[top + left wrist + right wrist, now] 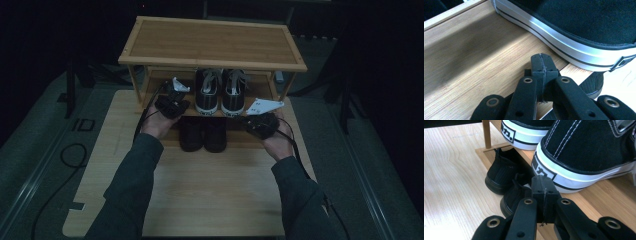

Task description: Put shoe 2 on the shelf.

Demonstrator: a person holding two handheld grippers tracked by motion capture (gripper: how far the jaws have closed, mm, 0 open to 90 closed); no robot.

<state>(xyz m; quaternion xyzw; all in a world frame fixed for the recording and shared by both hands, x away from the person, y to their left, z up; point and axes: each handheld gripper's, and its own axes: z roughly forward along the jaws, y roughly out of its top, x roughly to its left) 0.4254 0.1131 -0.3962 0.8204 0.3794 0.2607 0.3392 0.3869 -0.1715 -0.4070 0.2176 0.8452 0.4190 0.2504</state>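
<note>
Left tongs (173, 103) and right tongs (262, 123): closed, empty, flanking the black-and-white sneakers (220, 92) on the rack's middle shelf (474, 62). Step: approach. Next: opening before gripping a sneaker.

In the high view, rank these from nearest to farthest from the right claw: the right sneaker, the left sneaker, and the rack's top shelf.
From the right claw, shut at the middle shelf's front edge:
1. Right sneaker, on the middle shelf, just up and left of the claw.
2. Left sneaker, next to it, one place further left.
3. Top shelf, above and behind both sneakers.
</note>
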